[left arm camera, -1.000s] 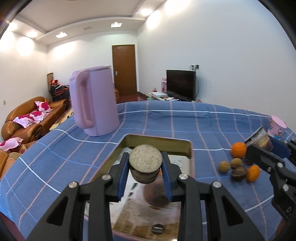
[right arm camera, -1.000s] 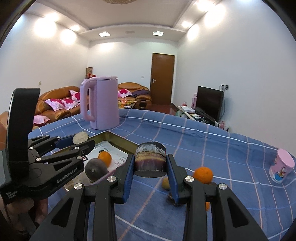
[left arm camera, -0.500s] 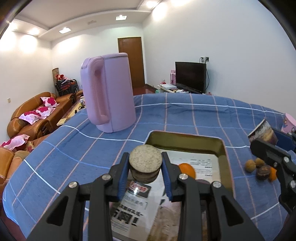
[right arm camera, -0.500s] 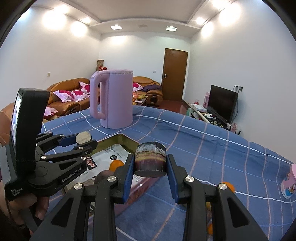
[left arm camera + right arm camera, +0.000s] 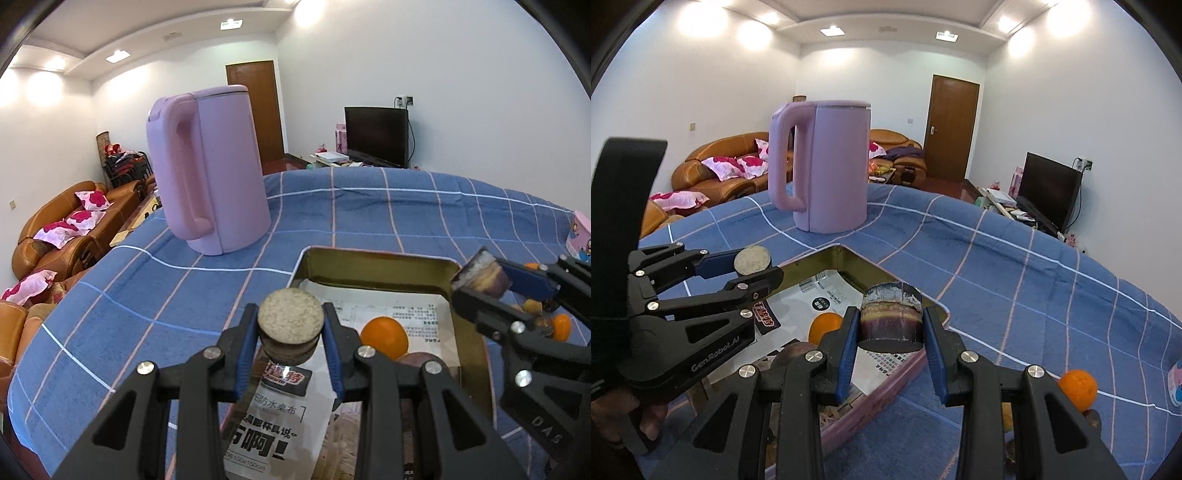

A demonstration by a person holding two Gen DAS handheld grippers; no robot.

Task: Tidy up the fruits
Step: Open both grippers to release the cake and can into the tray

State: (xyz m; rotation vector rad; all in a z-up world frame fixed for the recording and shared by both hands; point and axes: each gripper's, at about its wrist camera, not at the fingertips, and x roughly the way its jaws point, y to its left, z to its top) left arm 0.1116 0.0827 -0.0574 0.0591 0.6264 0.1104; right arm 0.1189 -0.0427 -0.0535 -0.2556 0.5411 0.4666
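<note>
left gripper (image 5: 290, 334) pinching pale disc (image 5: 290, 318) | right gripper (image 5: 891, 331) clamping dark puck (image 5: 890, 316) | orange (image 5: 384, 338) in tray (image 5: 376, 267) beneath both

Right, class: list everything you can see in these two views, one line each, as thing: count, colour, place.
Kettle: one, pink, on the blue cloth beyond the tray.
Tray: one, gold-walled, paper-lined, on the cloth.
Orange: one, orange, inside the tray.
Dark fruit: one, brownish, in the tray, partly hidden.
Loose fruit: several, orange and brown, on the cloth right of the tray.
Cup: one, pink, far right edge.
Tablecloth: one, blue checked.
Sofa, television, door: background.
Left gripper: shut on a pale disc.
Right gripper: shut on a dark disc.
</note>
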